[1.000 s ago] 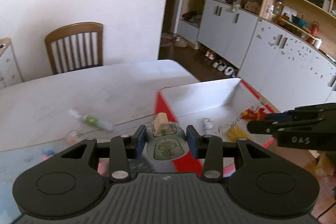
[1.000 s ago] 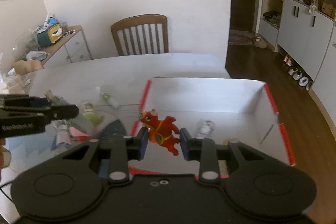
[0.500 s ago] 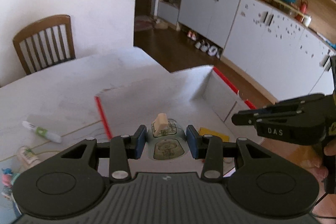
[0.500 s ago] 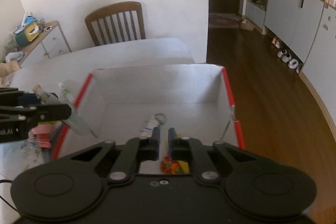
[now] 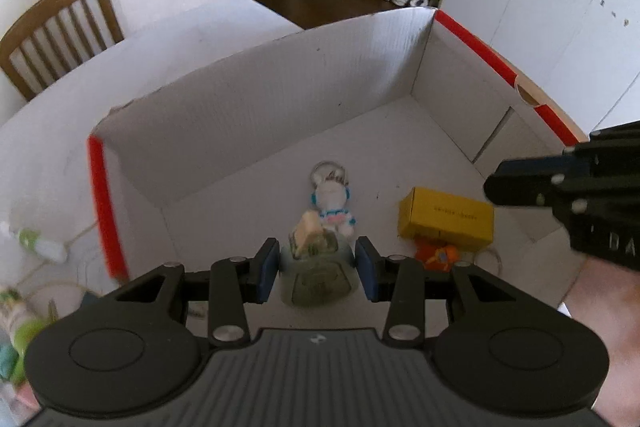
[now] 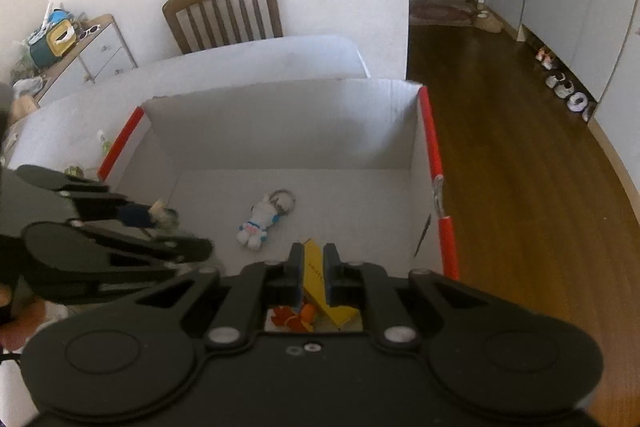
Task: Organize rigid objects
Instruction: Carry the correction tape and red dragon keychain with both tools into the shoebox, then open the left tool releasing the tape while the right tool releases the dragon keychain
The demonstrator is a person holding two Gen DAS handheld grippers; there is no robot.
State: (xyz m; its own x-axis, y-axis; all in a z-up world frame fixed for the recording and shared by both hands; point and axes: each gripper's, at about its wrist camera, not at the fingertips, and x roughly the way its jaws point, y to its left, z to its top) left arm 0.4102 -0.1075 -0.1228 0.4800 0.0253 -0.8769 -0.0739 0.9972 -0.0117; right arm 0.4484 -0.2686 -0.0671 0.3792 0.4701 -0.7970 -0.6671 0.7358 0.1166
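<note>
My left gripper (image 5: pixel 316 253) is shut on a small grey-green toy toaster (image 5: pixel 318 277) with a beige slice on top, held low over a white cardboard box (image 5: pixel 280 99) with red edges. On the box floor lie a white figure keychain (image 5: pixel 332 199), a yellow carton (image 5: pixel 444 217) and an orange-red toy animal (image 5: pixel 438 255). My right gripper (image 6: pixel 312 259) is shut with nothing in it, above the yellow carton (image 6: pixel 316 279) and the toy animal (image 6: pixel 292 319). In the right wrist view the left gripper (image 6: pixel 156 217) hangs at the box's left side, near the keychain (image 6: pixel 260 219).
The box (image 6: pixel 280 123) stands at the right end of a white table (image 5: pixel 48 147). Left of it lie a white-and-green tube (image 5: pixel 36 243) and other small items. A wooden chair (image 6: pixel 224 11) stands behind the table, with wood floor (image 6: pixel 520 167) and grey cabinets to the right.
The left gripper has carried the toaster from the table side over the box and down into it. The right gripper has let the orange-red animal drop into the box and shut its jaws.
</note>
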